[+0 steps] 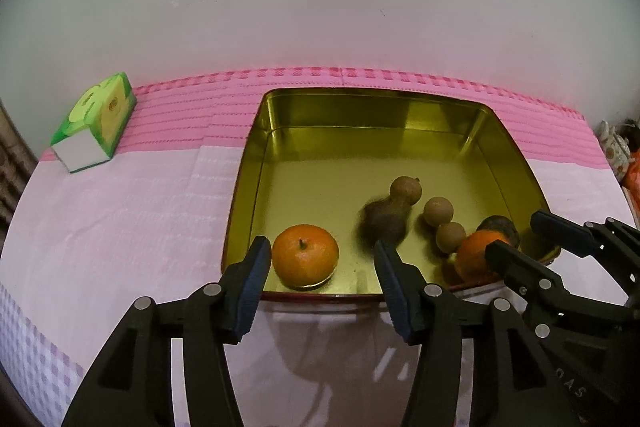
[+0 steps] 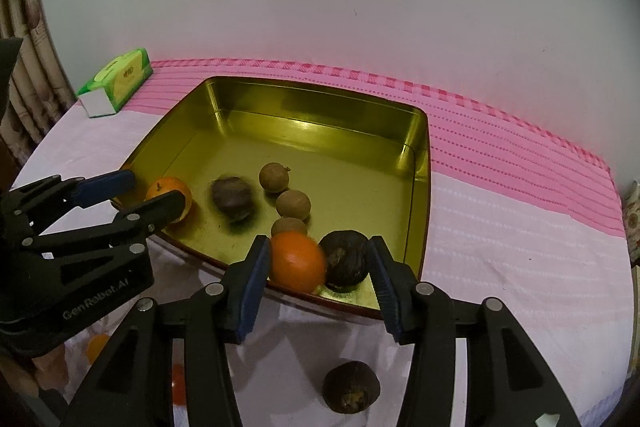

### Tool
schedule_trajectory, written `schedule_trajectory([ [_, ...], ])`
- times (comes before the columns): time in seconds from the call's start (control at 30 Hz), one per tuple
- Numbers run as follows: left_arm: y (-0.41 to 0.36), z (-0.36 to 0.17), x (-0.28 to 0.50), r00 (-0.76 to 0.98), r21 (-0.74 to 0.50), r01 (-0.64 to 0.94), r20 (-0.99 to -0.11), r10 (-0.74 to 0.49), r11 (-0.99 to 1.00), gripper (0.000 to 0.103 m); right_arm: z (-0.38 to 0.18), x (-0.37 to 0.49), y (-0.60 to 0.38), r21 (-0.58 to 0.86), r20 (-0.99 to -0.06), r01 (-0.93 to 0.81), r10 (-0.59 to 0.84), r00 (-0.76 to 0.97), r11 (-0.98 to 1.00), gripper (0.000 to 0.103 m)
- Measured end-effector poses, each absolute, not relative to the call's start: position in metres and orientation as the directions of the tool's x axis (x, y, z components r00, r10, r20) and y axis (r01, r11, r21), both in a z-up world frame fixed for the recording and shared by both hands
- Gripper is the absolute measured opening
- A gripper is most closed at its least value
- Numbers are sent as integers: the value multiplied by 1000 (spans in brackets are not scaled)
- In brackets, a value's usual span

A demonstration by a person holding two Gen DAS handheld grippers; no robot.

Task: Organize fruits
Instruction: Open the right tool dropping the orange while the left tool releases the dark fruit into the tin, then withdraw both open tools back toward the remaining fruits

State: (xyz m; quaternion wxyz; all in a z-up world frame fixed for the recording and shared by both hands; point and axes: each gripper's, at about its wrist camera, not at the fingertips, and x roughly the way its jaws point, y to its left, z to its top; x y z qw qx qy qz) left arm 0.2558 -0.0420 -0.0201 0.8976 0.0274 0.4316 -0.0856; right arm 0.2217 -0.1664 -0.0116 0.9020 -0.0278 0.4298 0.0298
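Two oranges [image 1: 305, 254] [image 2: 297, 261] sit in your gold tin [image 1: 400, 95]. Your left gripper [image 1: 322, 277] and right gripper [image 2: 318, 279] both gape wide, holding nothing.

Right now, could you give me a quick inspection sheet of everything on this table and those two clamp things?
Surface: pink cloth over the table.
Job's things: gold tin holding two oranges, three small brown fruits and two dark fruits, one blurred; another dark fruit lies outside on the cloth, plus orange pieces bottom left, partly hidden.
Clutter: green tissue box.
Grippers: left gripper open, empty; right gripper open, empty, at the tin's near edge.
Cables: nothing seen.
Surroundings: plain wall; curtain at left.
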Motion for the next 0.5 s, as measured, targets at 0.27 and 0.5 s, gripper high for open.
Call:
schedule_trajectory([
  [0.27,-38,-11,238,627,-25,173,-768,-130,985,55,-4,210,-167,-19,-768,-75,33,640,997,47],
  [0.5,-36,-7,222,629,-23,167,-767,-125,986,55,0,197,-166,-11,-762,-74,39,646,997,47],
])
